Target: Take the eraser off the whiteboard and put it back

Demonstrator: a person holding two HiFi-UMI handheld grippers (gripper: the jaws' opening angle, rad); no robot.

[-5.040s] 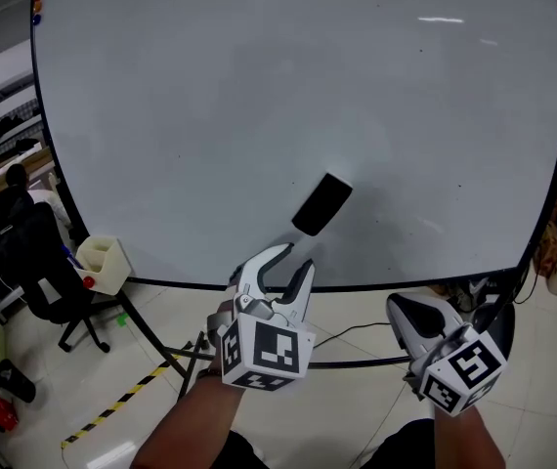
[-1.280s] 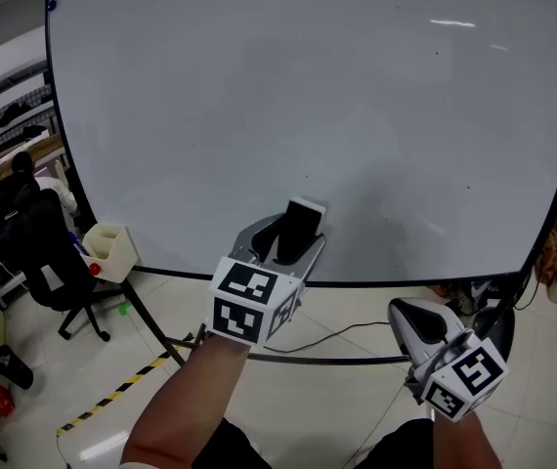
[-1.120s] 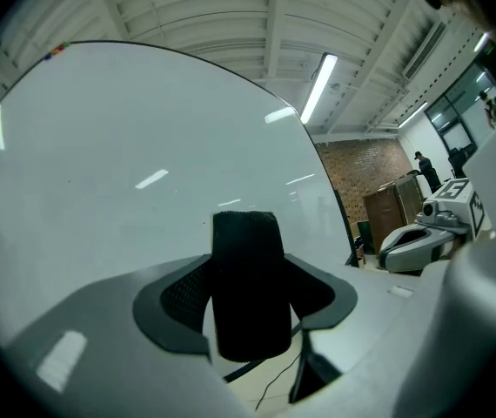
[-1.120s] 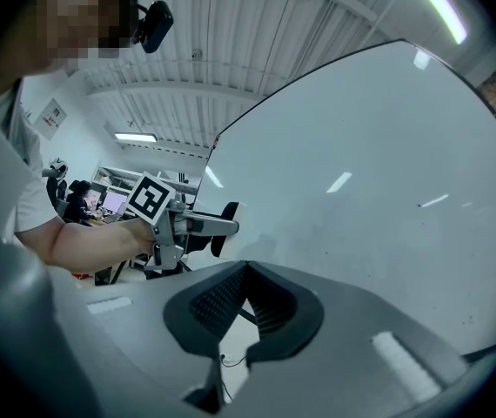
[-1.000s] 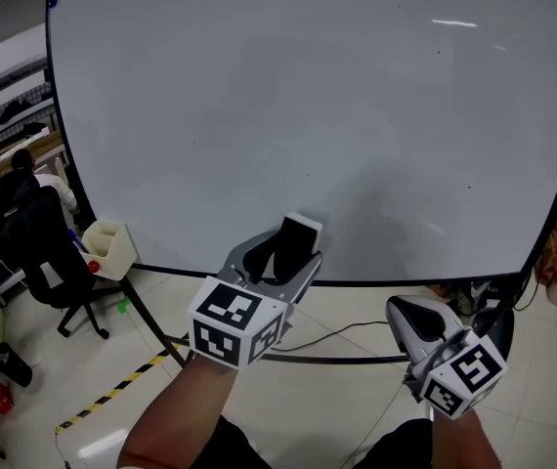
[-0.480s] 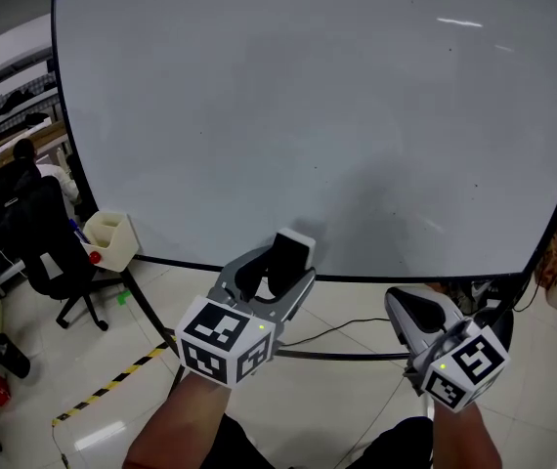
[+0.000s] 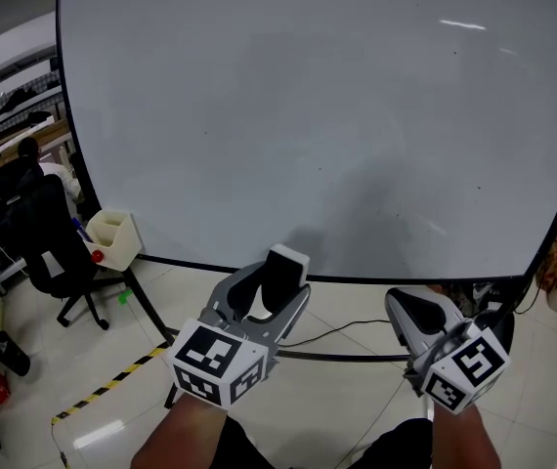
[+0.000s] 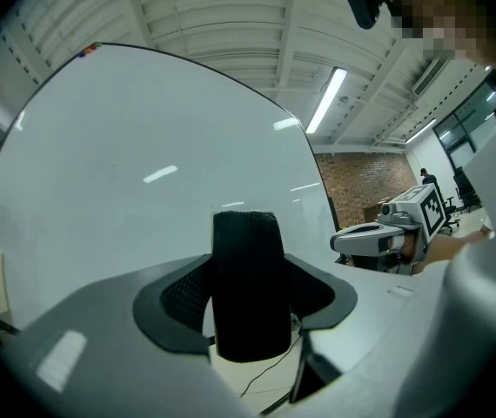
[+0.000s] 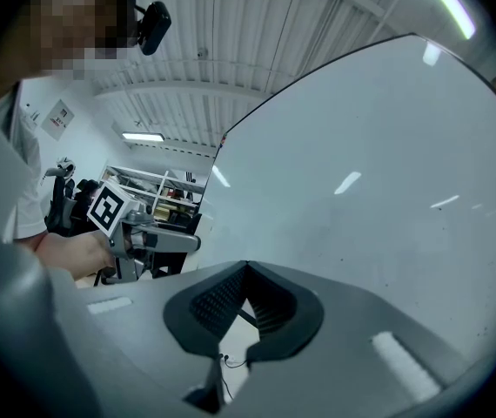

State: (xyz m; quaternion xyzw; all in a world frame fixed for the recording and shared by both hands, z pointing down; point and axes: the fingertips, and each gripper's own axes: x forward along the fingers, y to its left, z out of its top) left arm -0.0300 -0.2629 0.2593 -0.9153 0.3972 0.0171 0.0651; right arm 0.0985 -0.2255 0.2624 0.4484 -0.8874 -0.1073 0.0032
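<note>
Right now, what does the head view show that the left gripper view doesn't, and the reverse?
Head view only: the striped floor tape and the marker cube on the left gripper. Left gripper view only: the ceiling light and the brick wall. Both: the whiteboard, the eraser clamped in the left claw, and the shut, empty right claw.

head view: in front of the whiteboard (image 7: pixel 308 115), high, facing it and steeply down | left gripper view: close before the whiteboard, looking along left tongs (image 8: pixel 248 290) | right gripper view: likewise along right tongs (image 9: pixel 246 277) | shared: whiteboard face; each gripper view catches the other tongs
</note>
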